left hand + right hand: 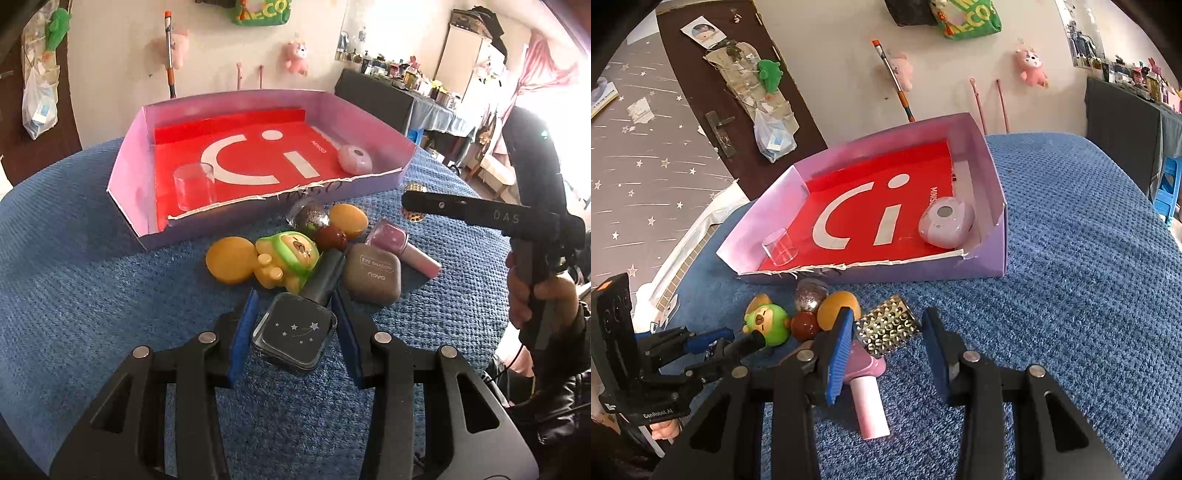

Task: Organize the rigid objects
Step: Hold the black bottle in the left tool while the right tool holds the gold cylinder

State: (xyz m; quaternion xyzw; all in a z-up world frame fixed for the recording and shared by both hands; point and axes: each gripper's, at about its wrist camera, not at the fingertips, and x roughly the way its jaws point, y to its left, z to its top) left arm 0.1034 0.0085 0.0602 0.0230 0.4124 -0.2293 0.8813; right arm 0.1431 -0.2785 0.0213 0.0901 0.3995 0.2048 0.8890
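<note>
Sitting in box (129, 177): 1 cup (194, 186), 1 pink case (355, 159).

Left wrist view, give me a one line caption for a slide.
Open left gripper straddling a dark star-printed bottle, with the pink tray beyond.

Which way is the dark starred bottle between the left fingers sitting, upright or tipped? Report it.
Tipped. The dark starred bottle lies on its side on the blue cloth, black cap pointing away toward the toys, between the open left hand-held gripper.
</note>
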